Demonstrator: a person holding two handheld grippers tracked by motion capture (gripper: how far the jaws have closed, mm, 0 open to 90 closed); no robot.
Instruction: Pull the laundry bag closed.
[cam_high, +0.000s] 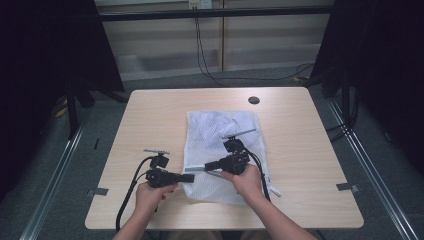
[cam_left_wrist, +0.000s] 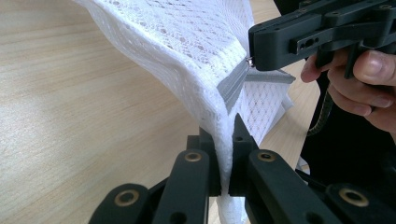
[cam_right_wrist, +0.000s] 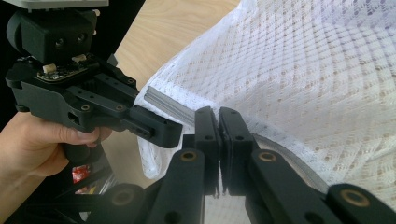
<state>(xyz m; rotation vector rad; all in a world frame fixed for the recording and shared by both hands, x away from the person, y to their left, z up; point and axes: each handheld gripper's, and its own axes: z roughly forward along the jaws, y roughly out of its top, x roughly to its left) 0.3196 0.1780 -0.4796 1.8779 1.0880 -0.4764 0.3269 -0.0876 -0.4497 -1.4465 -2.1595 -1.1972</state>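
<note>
left gripper (cam_left_wrist: 225, 161): nearest to us in the left gripper view, its two black jaws are pressed together on a fold of white mesh, which runs up between them; in the high view we see it (cam_high: 189, 177) at the near left corner of the bag, pointing right.
right gripper (cam_right_wrist: 219, 140): in the right gripper view we see its jaws closed tight, side by side, at the grey zipper band; a little mesh edge shows below the tips. in the left gripper view its tip (cam_left_wrist: 254, 56) meets the small metal end of the zipper.
mesh bag (cam_high: 220, 150): white, netted, lying on the middle of the table with its near edge towards us; we see the near left corner lifted and pulled taut between the two grippers.
zipper (cam_left_wrist: 233, 84): a grey strip along the bag's near edge; in the right gripper view it (cam_right_wrist: 168, 103) runs from the left gripper's tip to the right gripper's jaws.
left hand (cam_high: 152, 192): wrapped round the left gripper's handle, near the table's front edge.
right hand (cam_high: 246, 179): holding the right gripper over the bag's near part.
table (cam_high: 150, 125): light wood, with a round black cap (cam_high: 254, 100) near the far edge, well apart from the bag.
cables (cam_high: 131, 192): black, trailing from each gripper towards us.
</note>
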